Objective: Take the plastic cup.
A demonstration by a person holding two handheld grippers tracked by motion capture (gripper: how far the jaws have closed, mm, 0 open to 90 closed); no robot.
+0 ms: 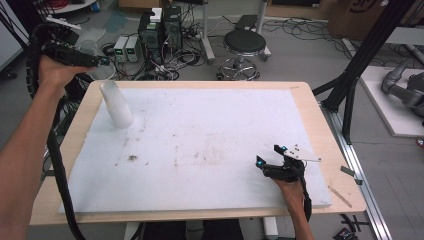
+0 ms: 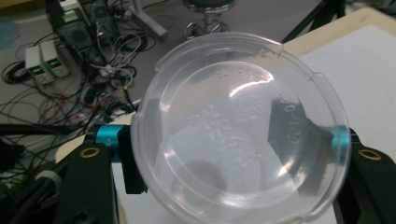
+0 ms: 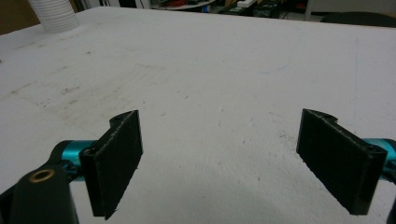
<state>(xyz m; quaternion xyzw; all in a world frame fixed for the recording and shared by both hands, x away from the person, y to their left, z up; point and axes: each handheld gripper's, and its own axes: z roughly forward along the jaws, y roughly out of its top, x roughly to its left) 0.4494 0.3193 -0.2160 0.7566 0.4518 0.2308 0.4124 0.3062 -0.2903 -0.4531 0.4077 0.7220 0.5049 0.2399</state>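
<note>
while the left tool (image 1: 102, 62) hangs past the far left corner of the table (image 1: 310, 107), its jaws are clamped on the edges of a clear plastic lid (image 2: 240, 128), which it holds up in the air just beyond the white cup (image 1: 116, 104). that cup stands upside down on the white board (image 1: 210, 145) near its far left corner. well apart from the cup, toward the board's near right corner, the right tool (image 1: 272, 155) rests low over the board with its jaws spread wide and nothing between them.

Clear lid (image 2: 240, 128): embossed lettering, too faint to read. No other legible text.
</note>
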